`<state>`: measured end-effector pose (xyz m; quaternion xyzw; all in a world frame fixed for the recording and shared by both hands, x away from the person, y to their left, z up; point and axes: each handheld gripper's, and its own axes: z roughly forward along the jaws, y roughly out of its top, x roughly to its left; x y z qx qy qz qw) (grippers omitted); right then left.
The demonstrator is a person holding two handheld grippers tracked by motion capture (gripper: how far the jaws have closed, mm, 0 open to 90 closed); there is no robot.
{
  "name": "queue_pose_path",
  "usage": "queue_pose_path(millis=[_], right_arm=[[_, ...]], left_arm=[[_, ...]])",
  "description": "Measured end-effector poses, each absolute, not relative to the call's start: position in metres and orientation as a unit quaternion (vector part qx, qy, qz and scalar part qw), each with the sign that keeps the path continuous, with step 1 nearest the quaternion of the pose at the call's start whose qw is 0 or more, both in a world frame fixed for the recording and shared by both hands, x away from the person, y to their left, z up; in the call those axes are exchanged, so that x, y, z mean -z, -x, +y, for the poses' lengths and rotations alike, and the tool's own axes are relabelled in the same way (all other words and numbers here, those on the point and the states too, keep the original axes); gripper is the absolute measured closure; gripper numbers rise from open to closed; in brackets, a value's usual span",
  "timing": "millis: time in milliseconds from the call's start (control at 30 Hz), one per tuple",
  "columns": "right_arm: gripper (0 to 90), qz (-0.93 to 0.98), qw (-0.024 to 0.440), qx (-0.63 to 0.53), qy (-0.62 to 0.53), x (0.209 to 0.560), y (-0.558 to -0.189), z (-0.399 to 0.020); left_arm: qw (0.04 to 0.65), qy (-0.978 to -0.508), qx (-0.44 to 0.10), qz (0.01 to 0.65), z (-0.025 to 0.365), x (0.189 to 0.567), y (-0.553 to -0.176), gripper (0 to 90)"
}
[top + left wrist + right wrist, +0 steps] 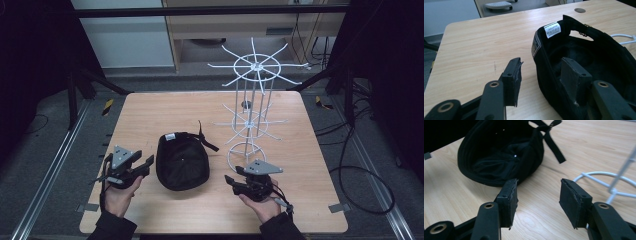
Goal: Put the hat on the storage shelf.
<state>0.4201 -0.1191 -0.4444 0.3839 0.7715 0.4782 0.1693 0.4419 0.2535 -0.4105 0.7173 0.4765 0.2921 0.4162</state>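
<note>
Wood table (150,115) w/ black cap (182,161), wire rack (251,100)

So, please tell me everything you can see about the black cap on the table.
The black cap lies upside down on the wooden table, its hollow inside facing up. It looks like soft dark fabric. A white label is sewn inside the rim, and a black strap with a small metal buckle trails from its back. It sits between the two grippers, left of the white wire rack. The left gripper straddles its rim with open jaws, one inside the cap, not yet pressing.
</note>
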Motion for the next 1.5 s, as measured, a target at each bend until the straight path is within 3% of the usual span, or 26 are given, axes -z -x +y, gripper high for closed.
queue_pose_path(millis=[433, 700, 867, 1100, 1367, 1500], right_arm=[[48.6, 0.778, 0.149, -0.478, -0.379, 0.457, -0.428, -0.085], [48.1, 0.766, 0.148, -0.482, -0.399, 0.470, -0.445, -0.054], [50.4, 0.763, 0.155, -0.473, -0.412, 0.475, -0.453, -0.044], [59.8, 0.767, 0.140, -0.463, -0.421, 0.482, -0.458, -0.039], [81.0, 0.774, 0.138, -0.441, -0.433, 0.487, -0.460, -0.034], [83.5, 0.768, 0.138, -0.451, -0.433, 0.482, -0.459, -0.037]], left_arm=[[0.393, -0.732, -0.299, 0.469, 0.230, 0.426, -0.463, 59.3], [0.386, -0.734, -0.283, 0.481, 0.230, 0.433, -0.469, 75.0], [0.382, -0.735, -0.279, 0.486, 0.232, 0.434, -0.469, 79.4], [0.380, -0.739, -0.275, 0.483, 0.231, 0.434, -0.468, 82.3], [0.384, -0.740, -0.270, 0.481, 0.232, 0.435, -0.466, 83.2], [0.393, -0.737, -0.260, 0.484, 0.235, 0.435, -0.465, 83.3]])
